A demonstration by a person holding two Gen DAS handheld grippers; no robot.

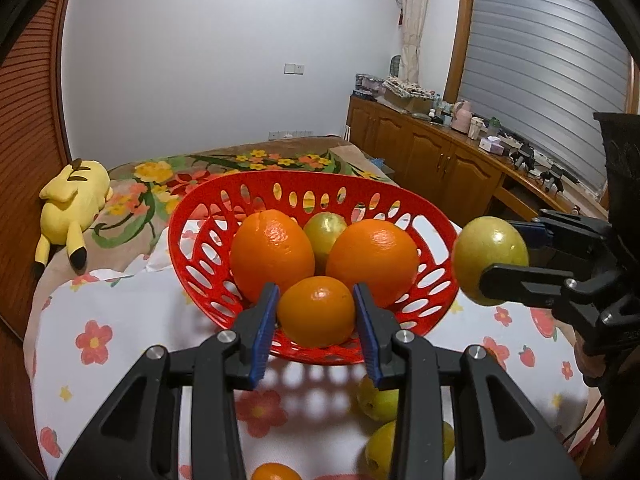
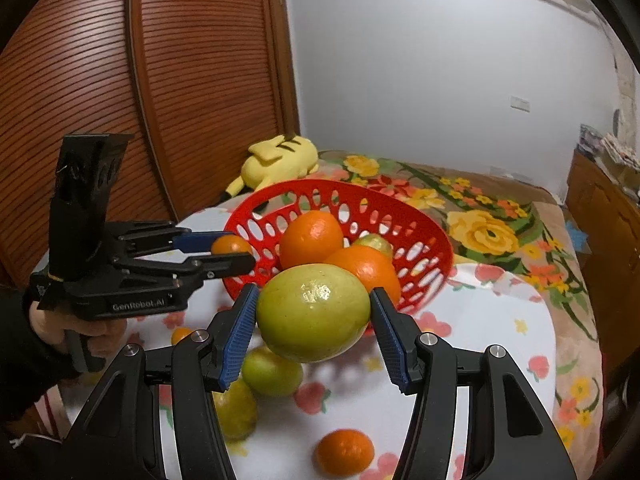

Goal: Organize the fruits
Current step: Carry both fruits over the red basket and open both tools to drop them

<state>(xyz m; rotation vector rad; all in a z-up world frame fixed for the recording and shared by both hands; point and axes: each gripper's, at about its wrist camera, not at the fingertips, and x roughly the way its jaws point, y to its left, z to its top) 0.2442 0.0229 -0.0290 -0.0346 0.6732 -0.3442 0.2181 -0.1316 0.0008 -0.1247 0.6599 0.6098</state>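
Floral cloth (image 1: 120, 320) carries a red basket (image 1: 188, 256); left gripper (image 1: 316, 316) clamps a small orange (image 1: 316, 312), right gripper (image 2: 312, 320) a green fruit (image 2: 312, 316).

Left wrist view: close above the tabletop's near edge, facing the red basket (image 1: 208, 216) and far wall. Right wrist view: close from the right, facing left-far toward the wardrobe (image 2: 100, 80). Shared: basket, plush toy (image 1: 74, 208), bed.
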